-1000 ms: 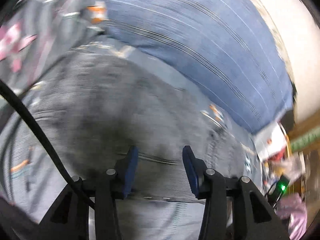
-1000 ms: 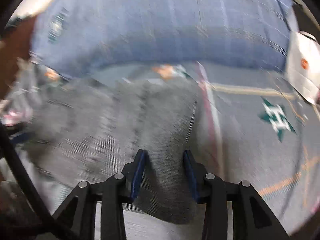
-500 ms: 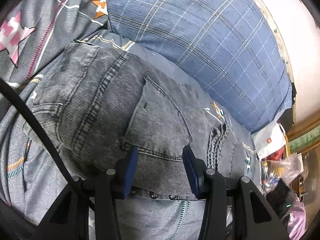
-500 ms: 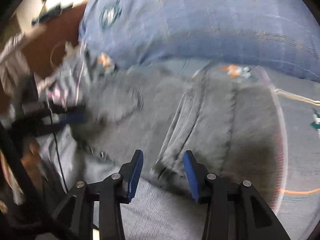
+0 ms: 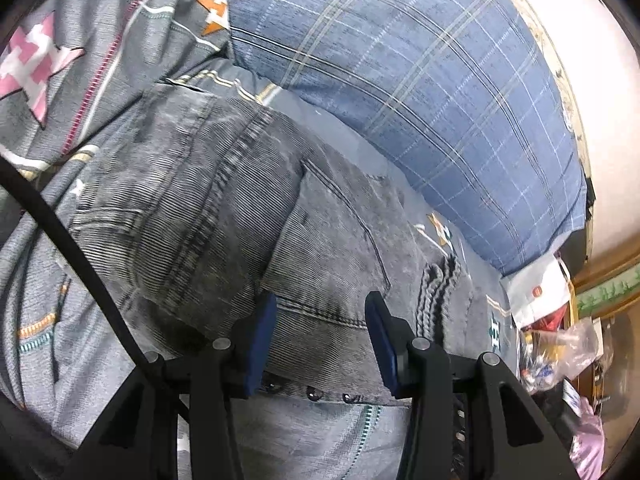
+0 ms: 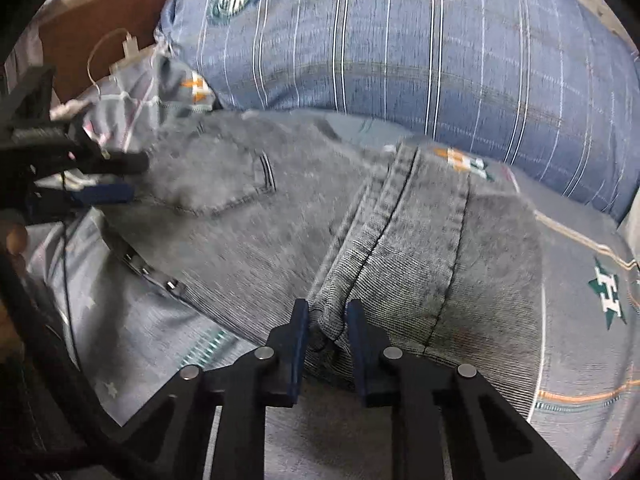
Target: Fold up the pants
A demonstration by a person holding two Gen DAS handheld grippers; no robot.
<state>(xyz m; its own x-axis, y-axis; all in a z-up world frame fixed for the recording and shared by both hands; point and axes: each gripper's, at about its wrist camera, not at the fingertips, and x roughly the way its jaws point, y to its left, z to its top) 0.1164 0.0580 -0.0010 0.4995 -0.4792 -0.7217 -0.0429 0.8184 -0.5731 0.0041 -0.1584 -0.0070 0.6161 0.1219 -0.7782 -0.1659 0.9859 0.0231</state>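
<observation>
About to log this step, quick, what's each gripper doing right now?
Left gripper: open, over the jeans waistband.
Right gripper: closing on a bunched jeans fold.

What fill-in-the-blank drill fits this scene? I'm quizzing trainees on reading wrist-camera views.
1. The grey jeans lie on a patterned ____.
2. The right gripper is closing on a bunched ____ of denim.
3. Behind the jeans lies a blue plaid ____.
4. The left gripper straddles the jeans' back ____.

Missing words: bedsheet; fold; pillow; pocket
</observation>
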